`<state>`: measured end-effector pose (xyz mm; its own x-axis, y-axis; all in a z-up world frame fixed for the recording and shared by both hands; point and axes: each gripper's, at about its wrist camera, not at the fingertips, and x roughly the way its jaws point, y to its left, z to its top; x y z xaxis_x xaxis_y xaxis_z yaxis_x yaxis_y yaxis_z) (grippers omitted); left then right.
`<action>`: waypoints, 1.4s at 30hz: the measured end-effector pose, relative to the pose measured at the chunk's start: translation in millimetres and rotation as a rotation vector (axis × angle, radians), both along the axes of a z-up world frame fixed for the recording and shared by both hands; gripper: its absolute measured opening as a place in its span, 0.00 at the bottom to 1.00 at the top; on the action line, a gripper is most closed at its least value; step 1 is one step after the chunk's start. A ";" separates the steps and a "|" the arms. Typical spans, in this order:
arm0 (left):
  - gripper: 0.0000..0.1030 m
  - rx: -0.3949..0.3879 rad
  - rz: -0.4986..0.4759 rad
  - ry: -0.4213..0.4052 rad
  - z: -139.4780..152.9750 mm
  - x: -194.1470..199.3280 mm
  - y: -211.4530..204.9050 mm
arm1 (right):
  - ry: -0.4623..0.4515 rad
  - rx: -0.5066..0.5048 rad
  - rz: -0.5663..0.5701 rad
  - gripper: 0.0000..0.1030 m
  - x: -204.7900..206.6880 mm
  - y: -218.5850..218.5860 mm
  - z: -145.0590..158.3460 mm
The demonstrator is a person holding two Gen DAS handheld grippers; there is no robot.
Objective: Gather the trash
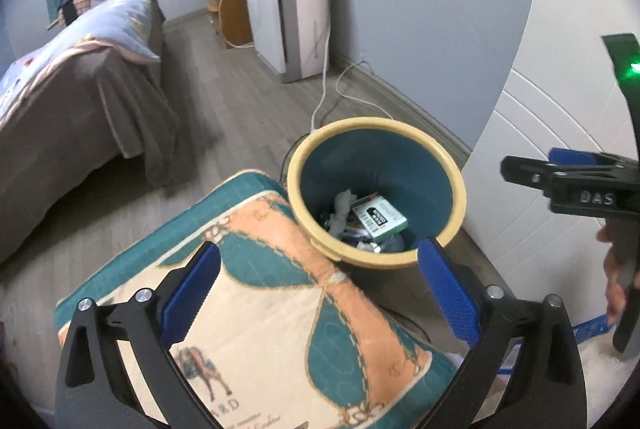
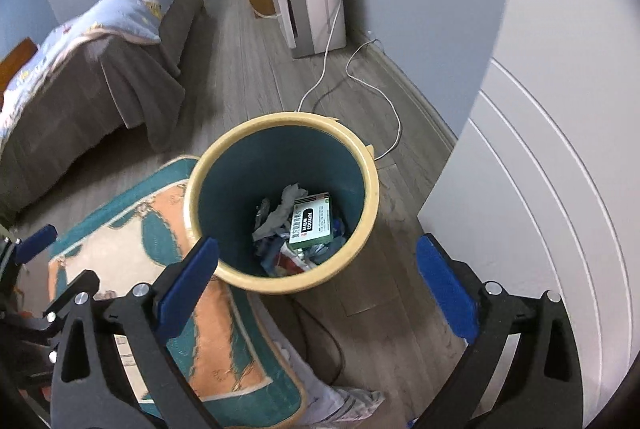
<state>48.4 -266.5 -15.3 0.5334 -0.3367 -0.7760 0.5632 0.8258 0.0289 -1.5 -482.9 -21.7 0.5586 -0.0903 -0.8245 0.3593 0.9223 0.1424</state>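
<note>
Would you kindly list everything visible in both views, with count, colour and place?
bin: one, teal with cream rim, on the floor by the white door
box: one, green and white, inside the bin on the trash
tissue: one, grey-white, crumpled in the bin
cushion: one, teal, orange and cream, beside the bin
bed: one, brown skirt, blue quilt, left
purifier: one, white, by the wall
cable: one, white, on the floor
left gripper: blue fingers, open, empty
right gripper: blue fingers, open, empty
</note>
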 end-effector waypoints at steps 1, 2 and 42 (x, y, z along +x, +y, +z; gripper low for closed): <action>0.95 -0.009 0.011 0.002 2.9 -3.7 3.2 | -0.011 -0.004 -0.003 0.94 -5.3 2.4 3.2; 0.95 -0.022 0.024 0.009 4.6 -7.5 6.7 | -0.017 -0.010 0.000 0.94 -8.8 4.7 5.7; 0.95 -0.027 0.044 -0.053 15.2 -21.4 41.5 | -0.066 -0.136 0.068 0.94 -21.1 43.5 22.1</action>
<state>27.0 -225.0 -0.1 0.5885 -0.3322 -0.7371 0.5245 0.8507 0.0354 -22.6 -439.4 0.4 0.6200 -0.1586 -0.7684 0.2891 0.9566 0.0358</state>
